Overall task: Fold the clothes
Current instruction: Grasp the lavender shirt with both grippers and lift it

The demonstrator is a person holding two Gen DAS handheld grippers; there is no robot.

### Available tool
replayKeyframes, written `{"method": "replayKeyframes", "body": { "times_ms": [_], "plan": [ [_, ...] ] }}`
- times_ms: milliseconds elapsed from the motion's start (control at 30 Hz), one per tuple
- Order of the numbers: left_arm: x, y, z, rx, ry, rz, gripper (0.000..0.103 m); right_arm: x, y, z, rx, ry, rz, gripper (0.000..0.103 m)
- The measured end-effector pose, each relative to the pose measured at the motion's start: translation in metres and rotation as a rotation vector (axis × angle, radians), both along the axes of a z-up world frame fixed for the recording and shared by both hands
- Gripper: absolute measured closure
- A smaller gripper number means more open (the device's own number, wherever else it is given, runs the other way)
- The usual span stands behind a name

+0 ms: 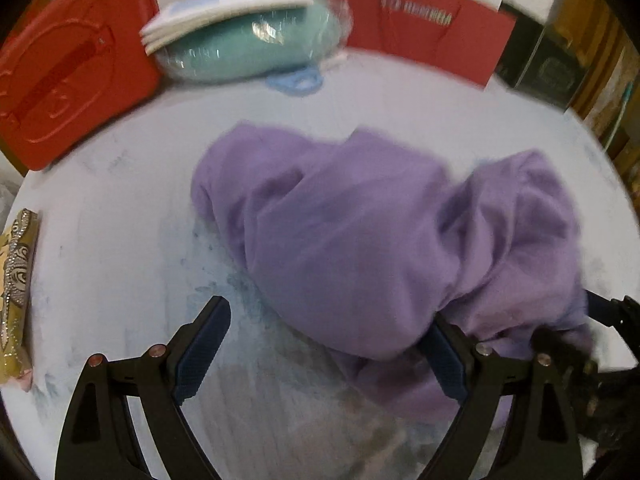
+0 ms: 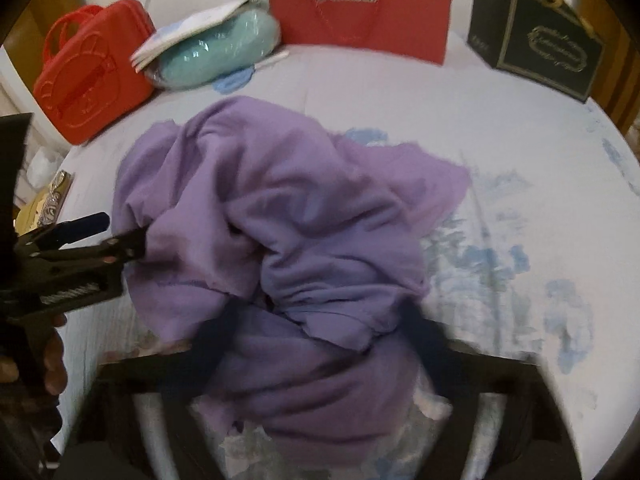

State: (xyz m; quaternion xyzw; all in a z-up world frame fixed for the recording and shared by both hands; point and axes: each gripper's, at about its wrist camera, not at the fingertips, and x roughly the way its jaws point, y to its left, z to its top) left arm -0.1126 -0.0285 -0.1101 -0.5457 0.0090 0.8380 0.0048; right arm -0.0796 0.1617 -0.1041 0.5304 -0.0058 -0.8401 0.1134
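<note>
Purple fabric, a crumpled garment [image 1: 360,240], is seen heaped in the middle of a pale bed sheet [image 1: 120,240] printed with faint blue marks. The left tool [image 1: 324,340] is held with its fingers spread wide; the lower edge of the garment is draped over its right finger, and the left finger stands clear over bare sheet. The right tool [image 2: 316,344] is blurred, with its fingers set apart on either side of a bunched fold of the garment; whether the pads press on the cloth cannot be told. Along the far edge are placed a red case [image 2: 96,88], a teal bundle in clear wrap [image 2: 216,52] with booklets on top, a red paper bag [image 2: 360,12] and a black box [image 2: 540,48].
</note>
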Motion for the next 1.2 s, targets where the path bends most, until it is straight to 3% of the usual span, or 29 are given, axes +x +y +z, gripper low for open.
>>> {"method": "replayKeyframes", "body": {
  "times_ms": [33, 67, 100, 133, 167, 200, 500, 600, 667, 733, 800, 867, 933, 1033, 1100, 1200],
  "plan": [
    [-0.001, 0.002, -0.002, -0.013, -0.005, 0.003, 0.017, -0.003, -0.001, -0.005, 0.005, -0.019, 0.002, 0.050],
    [0.001, 0.003, 0.003, -0.008, 0.003, 0.000, 0.038, -0.003, -0.001, -0.005, 0.013, -0.020, 0.007, 0.057],
    [0.003, 0.005, 0.007, -0.003, 0.010, -0.003, 0.069, -0.003, -0.002, -0.006, 0.021, -0.019, 0.011, 0.068],
    [0.004, 0.006, 0.012, 0.002, 0.017, -0.006, 0.078, -0.002, -0.001, -0.002, 0.017, -0.012, 0.021, 0.077],
    [0.006, 0.007, 0.018, 0.002, 0.029, -0.006, 0.084, -0.001, 0.002, 0.005, 0.007, 0.002, 0.022, 0.094],
    [0.008, 0.006, 0.027, -0.008, 0.047, -0.002, 0.086, 0.001, 0.005, 0.011, -0.003, 0.017, 0.024, 0.094],
    [0.069, -0.039, 0.147, -0.044, 0.325, 0.111, 0.087, 0.048, 0.043, 0.114, -0.082, 0.267, -0.028, 0.094],
    [0.087, -0.057, 0.173, -0.040, 0.364, 0.136, 0.087, 0.070, 0.055, 0.146, -0.091, 0.350, -0.061, 0.096],
    [0.096, -0.062, 0.174, -0.007, 0.341, 0.127, 0.087, 0.083, 0.066, 0.163, -0.079, 0.401, -0.095, 0.097],
    [0.101, -0.061, 0.165, 0.017, 0.305, 0.108, 0.080, 0.090, 0.077, 0.172, -0.060, 0.418, -0.133, 0.097],
    [0.104, -0.054, 0.151, 0.041, 0.249, 0.076, 0.052, 0.095, 0.090, 0.171, -0.039, 0.400, -0.165, 0.097],
    [0.106, -0.045, 0.135, 0.072, 0.209, 0.038, 0.040, 0.098, 0.101, 0.161, -0.040, 0.356, -0.189, 0.093],
    [0.106, -0.035, 0.121, 0.088, 0.186, 0.016, 0.040, 0.102, 0.108, 0.149, -0.049, 0.303, -0.190, 0.092],
    [0.098, -0.025, 0.103, 0.129, 0.154, -0.013, 0.040, 0.107, 0.113, 0.132, -0.049, 0.257, -0.194, 0.074],
    [0.091, -0.020, 0.092, 0.174, 0.126, -0.039, 0.040, 0.109, 0.115, 0.125, -0.072, 0.242, -0.197, 0.039],
    [0.080, -0.020, 0.079, 0.186, 0.101, -0.035, 0.040, 0.110, 0.115, 0.121, -0.099, 0.238, -0.193, 0.030]
  ]
}}
